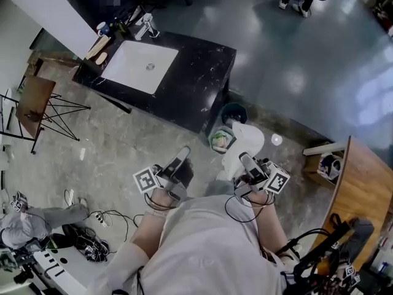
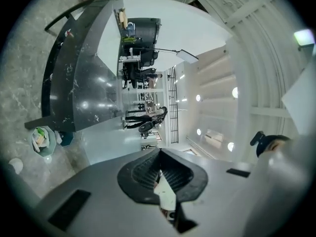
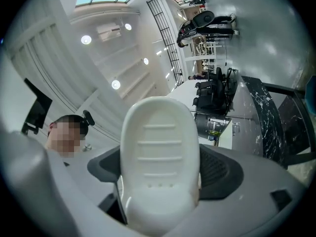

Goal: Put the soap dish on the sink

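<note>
A white oval soap dish [image 3: 159, 132] with ribs on its inside stands upright between the jaws of my right gripper [image 3: 163, 168], which is shut on it. In the head view the soap dish [image 1: 244, 142] is held low in front of the person, above the floor. The white sink [image 1: 140, 66] is set in a black marble counter [image 1: 196, 72] far ahead at the upper left. My left gripper [image 1: 175, 174] is close beside the right one. The left gripper [image 2: 159, 169] is shut, with its pads together and nothing in them.
A faucet [image 1: 146, 24] and several small items stand at the sink's far edge. A bin with a green liner [image 1: 222, 140] and a dark bin [image 1: 233, 111] sit on the floor by the counter's near corner. A wooden table [image 1: 362, 189] is at the right, a folding stand [image 1: 37, 103] at the left, and cables [image 1: 92, 238] lie at the lower left.
</note>
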Demonstrator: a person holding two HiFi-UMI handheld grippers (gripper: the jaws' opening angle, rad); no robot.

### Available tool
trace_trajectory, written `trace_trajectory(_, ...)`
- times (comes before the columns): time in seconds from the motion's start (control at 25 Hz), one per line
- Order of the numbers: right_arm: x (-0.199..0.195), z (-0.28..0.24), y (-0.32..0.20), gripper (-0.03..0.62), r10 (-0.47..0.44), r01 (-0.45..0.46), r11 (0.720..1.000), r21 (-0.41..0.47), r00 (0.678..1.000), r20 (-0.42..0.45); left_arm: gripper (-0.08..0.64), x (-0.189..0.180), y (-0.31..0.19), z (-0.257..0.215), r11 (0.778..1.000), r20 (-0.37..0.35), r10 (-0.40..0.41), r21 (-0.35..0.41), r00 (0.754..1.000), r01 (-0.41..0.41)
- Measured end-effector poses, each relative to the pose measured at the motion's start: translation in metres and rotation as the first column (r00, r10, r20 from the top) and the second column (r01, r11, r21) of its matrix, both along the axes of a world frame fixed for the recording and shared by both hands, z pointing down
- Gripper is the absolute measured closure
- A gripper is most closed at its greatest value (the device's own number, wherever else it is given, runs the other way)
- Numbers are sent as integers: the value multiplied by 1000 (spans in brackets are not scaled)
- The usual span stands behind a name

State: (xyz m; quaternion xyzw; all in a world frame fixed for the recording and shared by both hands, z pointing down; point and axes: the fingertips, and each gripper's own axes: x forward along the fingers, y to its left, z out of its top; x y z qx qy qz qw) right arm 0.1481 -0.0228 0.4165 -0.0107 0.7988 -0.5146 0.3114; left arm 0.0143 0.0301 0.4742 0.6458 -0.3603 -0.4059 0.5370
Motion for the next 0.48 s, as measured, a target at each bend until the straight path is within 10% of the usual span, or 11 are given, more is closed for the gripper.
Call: trace_trajectory(0.48,49,8,-37,169,60,-60,997,-40,998,13,552,65,-58,-4,995,5,104,-12,995,-104)
